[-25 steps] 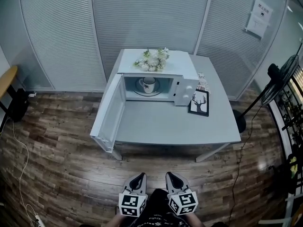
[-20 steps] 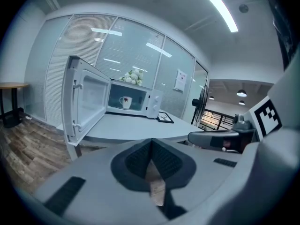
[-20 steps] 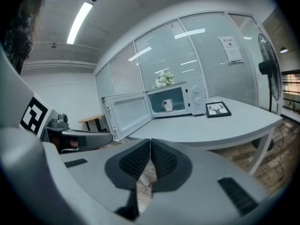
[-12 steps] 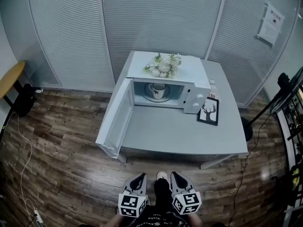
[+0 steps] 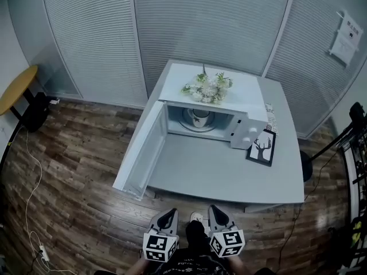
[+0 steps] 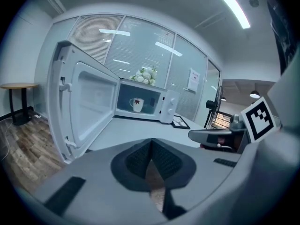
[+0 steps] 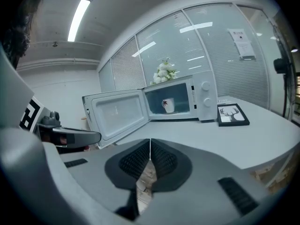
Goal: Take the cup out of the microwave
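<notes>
Partly hidden, cup (image 5: 200,118) inside microwave (image 5: 246,135); left claw (image 5: 170,212), right claw (image 5: 213,208) both closed, empty

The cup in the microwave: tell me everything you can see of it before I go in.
The cup is a small white mug, ceramic by its look, with a dark red leaf-like mark on its side. A handle seems to sit on the side nearer the door, though it is too small to be sure. The mug stands upright near the middle of the round plate inside the microwave, whose door is swung wide open. Only the plate touches it. Whether it holds anything cannot be seen.
</notes>
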A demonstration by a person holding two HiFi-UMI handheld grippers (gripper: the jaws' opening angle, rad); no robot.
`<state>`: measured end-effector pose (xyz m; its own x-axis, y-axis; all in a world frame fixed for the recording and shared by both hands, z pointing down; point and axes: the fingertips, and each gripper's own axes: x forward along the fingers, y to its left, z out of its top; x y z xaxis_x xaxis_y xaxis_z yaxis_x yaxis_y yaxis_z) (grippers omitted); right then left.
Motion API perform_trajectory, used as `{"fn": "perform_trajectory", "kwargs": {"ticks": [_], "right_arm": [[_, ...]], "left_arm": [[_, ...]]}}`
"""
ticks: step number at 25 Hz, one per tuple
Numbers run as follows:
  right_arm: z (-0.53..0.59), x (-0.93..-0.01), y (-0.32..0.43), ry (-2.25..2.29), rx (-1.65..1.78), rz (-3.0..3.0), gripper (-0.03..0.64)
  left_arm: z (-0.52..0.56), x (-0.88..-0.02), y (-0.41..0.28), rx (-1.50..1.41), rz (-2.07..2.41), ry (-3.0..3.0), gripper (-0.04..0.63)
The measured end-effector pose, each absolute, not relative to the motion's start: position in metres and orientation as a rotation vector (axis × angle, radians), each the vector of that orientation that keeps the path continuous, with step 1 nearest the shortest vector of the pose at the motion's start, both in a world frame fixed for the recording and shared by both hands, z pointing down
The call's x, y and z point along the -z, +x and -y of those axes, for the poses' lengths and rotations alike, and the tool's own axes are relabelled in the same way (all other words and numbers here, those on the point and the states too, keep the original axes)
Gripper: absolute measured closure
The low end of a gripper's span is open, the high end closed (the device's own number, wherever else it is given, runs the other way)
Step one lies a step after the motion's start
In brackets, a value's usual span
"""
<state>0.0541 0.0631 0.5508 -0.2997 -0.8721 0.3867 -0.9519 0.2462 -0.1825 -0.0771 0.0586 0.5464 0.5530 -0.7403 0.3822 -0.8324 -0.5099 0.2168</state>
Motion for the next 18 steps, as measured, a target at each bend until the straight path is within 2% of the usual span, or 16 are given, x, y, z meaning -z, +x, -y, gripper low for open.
{"fn": "perform_trajectory", "kwargs": {"ticks": [18], "right_arm": [[0.049, -0.548, 0.099, 1.609, -0.55, 2.374, 0.612]], "left_arm": [[0.04, -0.544, -0.032, -0.351, 1.382, 2.352, 0.589]]}}
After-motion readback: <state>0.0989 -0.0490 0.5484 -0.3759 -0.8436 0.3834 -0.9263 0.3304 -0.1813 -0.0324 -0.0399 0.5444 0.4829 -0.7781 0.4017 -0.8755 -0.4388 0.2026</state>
